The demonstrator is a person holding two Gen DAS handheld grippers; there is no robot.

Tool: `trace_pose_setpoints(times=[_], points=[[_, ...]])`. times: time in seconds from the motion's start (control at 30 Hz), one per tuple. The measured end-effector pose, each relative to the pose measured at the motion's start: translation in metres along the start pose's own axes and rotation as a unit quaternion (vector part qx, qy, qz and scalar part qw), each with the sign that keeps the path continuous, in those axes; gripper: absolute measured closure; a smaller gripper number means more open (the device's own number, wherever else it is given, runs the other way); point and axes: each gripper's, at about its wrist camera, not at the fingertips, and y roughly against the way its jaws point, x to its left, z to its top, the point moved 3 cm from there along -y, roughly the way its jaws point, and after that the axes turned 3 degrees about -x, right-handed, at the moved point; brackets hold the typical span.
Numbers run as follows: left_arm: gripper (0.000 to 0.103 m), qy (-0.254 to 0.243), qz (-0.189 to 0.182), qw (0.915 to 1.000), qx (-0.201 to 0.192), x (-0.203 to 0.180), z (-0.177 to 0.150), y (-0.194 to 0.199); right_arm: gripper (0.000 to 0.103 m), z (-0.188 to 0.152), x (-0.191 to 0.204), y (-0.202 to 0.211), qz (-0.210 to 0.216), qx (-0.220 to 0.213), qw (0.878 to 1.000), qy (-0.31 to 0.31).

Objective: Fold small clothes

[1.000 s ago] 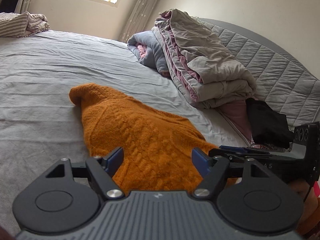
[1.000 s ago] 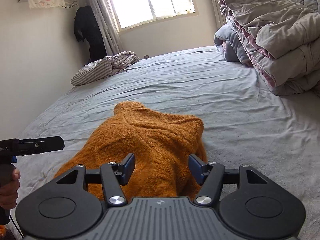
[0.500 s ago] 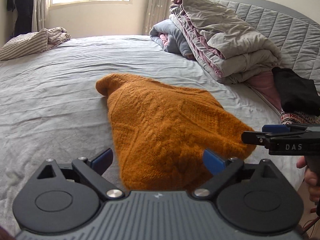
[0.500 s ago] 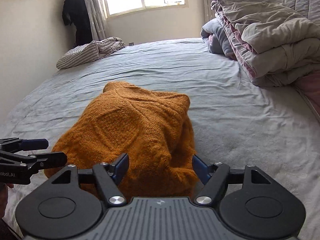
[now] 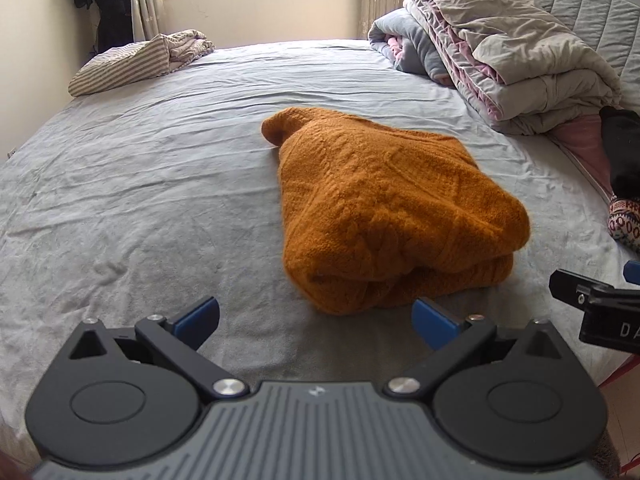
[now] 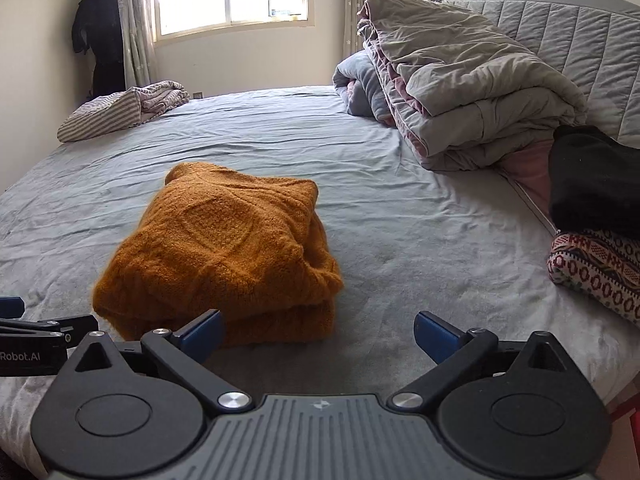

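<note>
An orange knit sweater [image 5: 384, 208] lies folded in a thick bundle on the grey bed sheet [image 5: 140, 200]. My left gripper [image 5: 316, 316] hovers just short of its near edge, jaws opening wide with nothing between them. In the right wrist view the sweater [image 6: 224, 248] sits ahead and to the left. My right gripper [image 6: 319, 328] is also opening, with only sheet between its blue pads [image 6: 434, 330]. Each gripper shows in the other's view: the right one [image 5: 592, 304] at the right edge, the left one [image 6: 40, 332] at the left edge.
A folded grey and pink quilt pile [image 6: 460, 92] leans on the quilted headboard [image 6: 580, 40]. A black garment [image 6: 596, 184] rests on a patterned knit [image 6: 596, 272] at the right. A striped cloth [image 5: 132, 60] lies at the far left corner.
Both grippers have drawn back from the sweater and their jaws have spread wider. The sweater, earlier between the pads, now lies free as a folded bundle on the sheet.
</note>
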Motion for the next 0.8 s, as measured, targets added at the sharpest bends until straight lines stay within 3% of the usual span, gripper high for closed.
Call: trace_pose_setpoints(times=[0.23,0.8], points=[[0.001,0.032,-0.003,0.9991,0.026,0.003,-0.012,0.006,0.000,-0.010,0.010,0.013,-0.010,-0.001,1.000,0.020],[0.001,0.028,0.011,0.9994,0.017,0.002,-0.009,0.013,0.000,-0.011,0.025,0.012,0.000,0.002,0.999,0.037]])
